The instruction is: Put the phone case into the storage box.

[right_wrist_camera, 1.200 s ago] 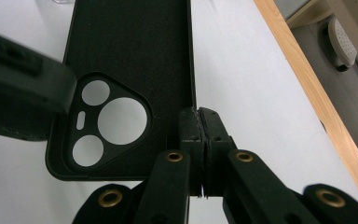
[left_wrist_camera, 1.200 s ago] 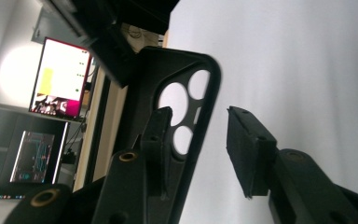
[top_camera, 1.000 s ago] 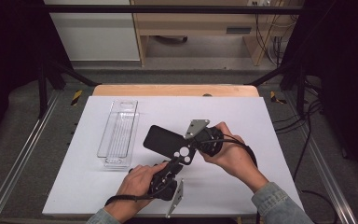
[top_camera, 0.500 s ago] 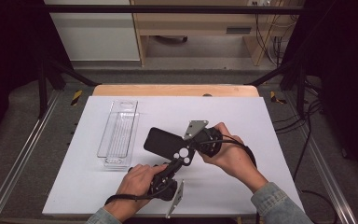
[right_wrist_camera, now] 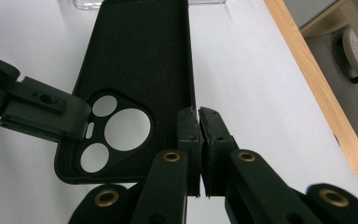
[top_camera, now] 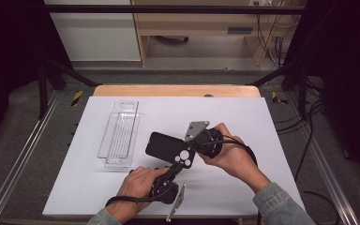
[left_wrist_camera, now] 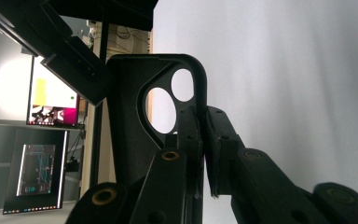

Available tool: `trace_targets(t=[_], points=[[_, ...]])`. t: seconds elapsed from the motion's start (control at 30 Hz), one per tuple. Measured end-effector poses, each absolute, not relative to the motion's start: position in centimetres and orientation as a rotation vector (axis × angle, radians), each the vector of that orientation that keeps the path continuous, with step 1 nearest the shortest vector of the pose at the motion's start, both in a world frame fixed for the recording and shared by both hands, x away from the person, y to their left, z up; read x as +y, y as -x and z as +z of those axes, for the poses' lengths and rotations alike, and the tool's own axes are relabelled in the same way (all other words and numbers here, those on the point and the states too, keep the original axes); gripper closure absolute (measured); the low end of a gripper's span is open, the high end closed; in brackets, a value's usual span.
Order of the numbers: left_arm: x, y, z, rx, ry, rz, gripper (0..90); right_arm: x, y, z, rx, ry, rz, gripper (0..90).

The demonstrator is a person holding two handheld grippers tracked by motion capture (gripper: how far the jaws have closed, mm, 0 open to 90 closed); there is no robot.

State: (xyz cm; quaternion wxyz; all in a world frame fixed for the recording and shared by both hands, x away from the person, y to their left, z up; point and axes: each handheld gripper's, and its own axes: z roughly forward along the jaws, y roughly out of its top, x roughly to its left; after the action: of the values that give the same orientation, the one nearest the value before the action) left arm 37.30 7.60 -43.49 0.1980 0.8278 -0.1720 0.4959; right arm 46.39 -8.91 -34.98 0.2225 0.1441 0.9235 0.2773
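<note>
A black phone case [top_camera: 165, 145] with round camera cutouts is held just above the white table [top_camera: 243, 117], between both hands. My left gripper [top_camera: 183, 161] comes up from the near side and is shut on the case's corner by the cutouts. My right gripper [top_camera: 193, 149] comes in from the right and is shut on the case's edge next to it. In the left gripper view the jaws [left_wrist_camera: 204, 135] pinch the rim of the case [left_wrist_camera: 130, 121]. In the right gripper view the jaws [right_wrist_camera: 199, 133] clamp the side wall of the case [right_wrist_camera: 140, 56], and the other gripper's jaw [right_wrist_camera: 42, 112] grips its left corner.
A clear plastic tray [top_camera: 119, 133] lies lengthwise on the left part of the table, beside the case. The table's wooden far edge [top_camera: 178, 90] runs behind. Metal rails [top_camera: 18, 164] flank both sides. A monitor [left_wrist_camera: 37, 172] shows beyond the table in the left gripper view.
The case and both grippers have drifted a little toward the person. Both grips stay the same.
</note>
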Motion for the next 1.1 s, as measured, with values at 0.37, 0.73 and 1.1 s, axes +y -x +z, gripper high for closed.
trace_targets(t=[0.37, 0.73, 1.1], points=[[7.8, -37.3, -43.4, -0.472, -2.31, 1.389, 85.6, -9.3, -46.7, -34.5, 2.545, -0.468, 0.853, 74.2], [7.9, -37.4, -43.5, -0.454, -2.3, 1.372, 85.7, -10.4, -47.2, -33.2, 2.467, -0.656, 1.014, 57.1], [7.9, -37.2, -43.4, -0.467, -2.296, 1.379, 85.7, -11.7, -47.9, -32.8, 2.317, -0.794, 1.03, 41.4]])
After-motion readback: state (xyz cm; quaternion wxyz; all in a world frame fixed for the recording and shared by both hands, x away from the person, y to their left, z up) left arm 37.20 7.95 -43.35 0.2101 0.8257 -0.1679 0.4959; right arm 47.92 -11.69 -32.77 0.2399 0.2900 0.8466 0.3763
